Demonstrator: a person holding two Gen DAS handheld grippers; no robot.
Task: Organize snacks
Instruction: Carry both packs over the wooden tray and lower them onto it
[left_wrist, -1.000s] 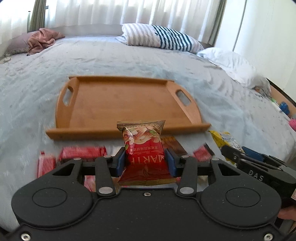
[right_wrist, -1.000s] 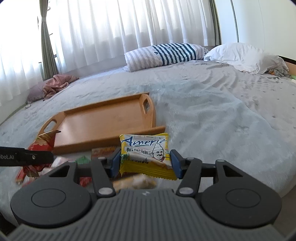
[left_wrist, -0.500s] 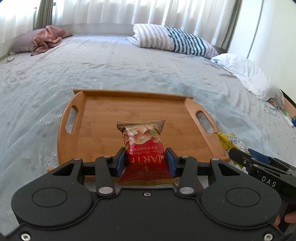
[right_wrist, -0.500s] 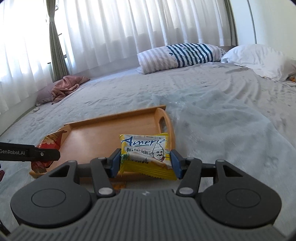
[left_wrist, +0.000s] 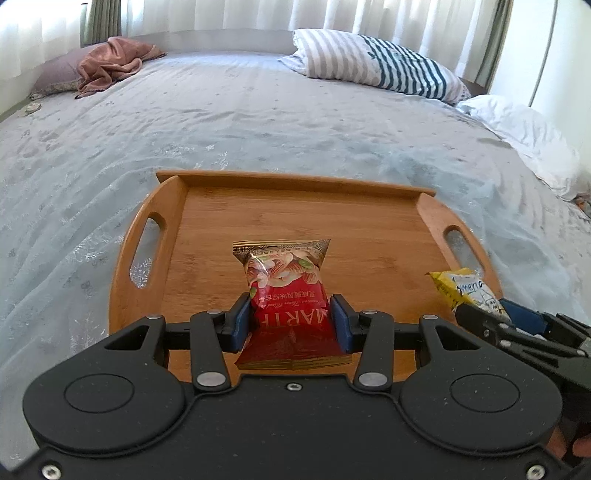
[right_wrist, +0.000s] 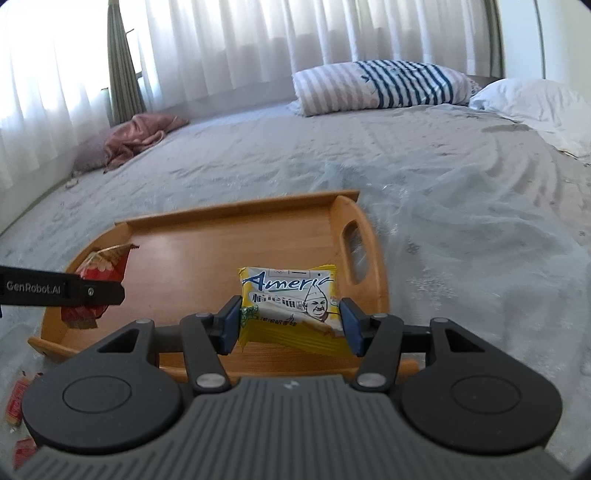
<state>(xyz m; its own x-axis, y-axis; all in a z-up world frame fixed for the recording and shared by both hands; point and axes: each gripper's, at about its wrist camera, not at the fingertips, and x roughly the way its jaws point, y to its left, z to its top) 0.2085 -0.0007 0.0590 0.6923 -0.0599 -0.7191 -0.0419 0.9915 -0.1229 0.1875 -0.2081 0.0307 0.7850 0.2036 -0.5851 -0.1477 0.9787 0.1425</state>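
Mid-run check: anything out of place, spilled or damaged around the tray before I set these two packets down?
Nothing damaged: the red packet and yellow packet look intact in their grippers above the wooden tray, whose floor shows bare. The only strays are small red packets loose on the bedspread at the tray's near-left corner.

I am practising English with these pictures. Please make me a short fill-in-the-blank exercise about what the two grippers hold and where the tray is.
1. The left gripper is shut on a ____ snack packet.
2. The right gripper is shut on a ____ snack packet.
3. Both packets are held above a wooden ____.
4. The tray lies on a ____.

Missing words: red; yellow; tray; bed
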